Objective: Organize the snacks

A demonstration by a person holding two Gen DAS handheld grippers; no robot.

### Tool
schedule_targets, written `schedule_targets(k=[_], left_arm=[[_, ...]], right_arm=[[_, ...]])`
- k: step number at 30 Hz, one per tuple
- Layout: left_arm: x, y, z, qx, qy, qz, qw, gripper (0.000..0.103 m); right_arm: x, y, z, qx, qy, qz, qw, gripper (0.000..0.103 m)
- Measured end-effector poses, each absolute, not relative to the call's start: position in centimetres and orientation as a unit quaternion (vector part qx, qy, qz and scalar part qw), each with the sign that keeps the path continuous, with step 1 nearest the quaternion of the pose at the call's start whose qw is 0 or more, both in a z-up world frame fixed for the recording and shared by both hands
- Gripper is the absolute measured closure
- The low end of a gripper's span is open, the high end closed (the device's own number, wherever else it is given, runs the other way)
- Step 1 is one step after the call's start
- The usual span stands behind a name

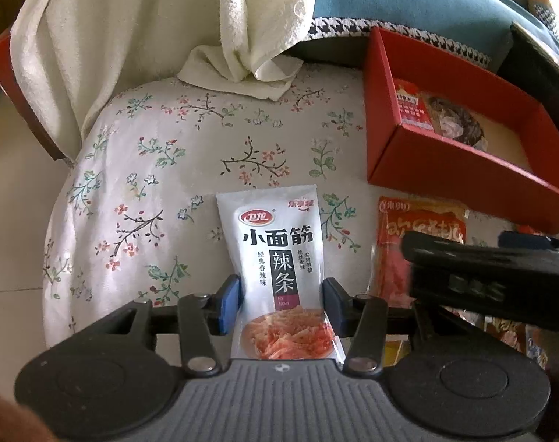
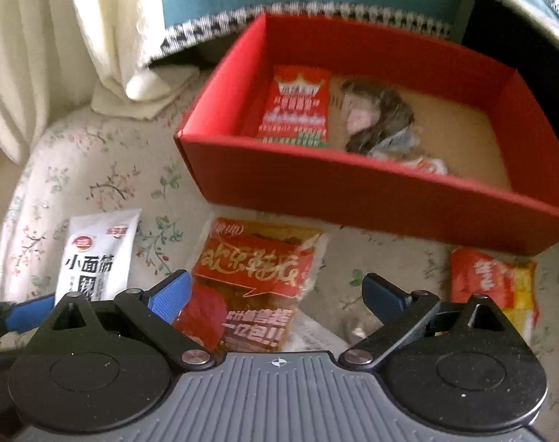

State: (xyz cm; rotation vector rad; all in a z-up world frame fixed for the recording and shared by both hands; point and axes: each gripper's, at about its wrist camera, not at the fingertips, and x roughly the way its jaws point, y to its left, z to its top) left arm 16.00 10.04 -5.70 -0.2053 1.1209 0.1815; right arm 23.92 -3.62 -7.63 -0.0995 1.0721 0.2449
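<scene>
Presently, left hand-held gripper (image 1: pixel 281 304): blue pads flank white snack pouch (image 1: pixel 275 258), apparently clasping it for lifting.
Right hand-held gripper (image 2: pixel 277 296): released, spread over red-orange packet (image 2: pixel 257 272).
Red box (image 2: pixel 371 191): nearby, two snacks inside, likely destination.

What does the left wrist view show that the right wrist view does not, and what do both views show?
Only the left wrist view shows the left gripper with its fingers on either side of the white snack pouch, and the whole printed front of that pouch.

Only the right wrist view shows the right gripper wide open, and an orange-yellow packet in front of the box.

Both show the red box holding two snacks, the red-orange packet and the floral cushion.
</scene>
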Motion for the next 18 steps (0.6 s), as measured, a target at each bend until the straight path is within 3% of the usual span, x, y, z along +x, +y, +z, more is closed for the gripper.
schedule_targets(k=[4,8,16,17,18], left_arm=[[15.7,9.8,-5.7,-0.083,0.53,0.082,0.84,0.062],[15.8,9.9,-5.9,-0.078,0.536,0.079,0.837,0.06],[15.9,9.8,-5.9,-0.073,0.538,0.078,0.836,0.058],[15.9,9.7,-5.9,-0.072,0.538,0.078,0.836,0.058],[15.9,9.6,-5.9,-0.071,0.538,0.078,0.836,0.058]], right_arm=[[23.6,-2.3,-8.4,-0.077,0.499,0.122,0.854,0.007],[23.5,-3.4,-7.3,-0.076,0.497,0.144,0.852,0.034],[23.3,-7.6,-5.6,-0.049,0.489,0.132,0.861,0.04],[23.4,-8.0,-5.5,-0.048,0.485,0.127,0.864,0.047],[23.5,-8.7,-5.3,-0.032,0.487,0.127,0.863,0.047]])
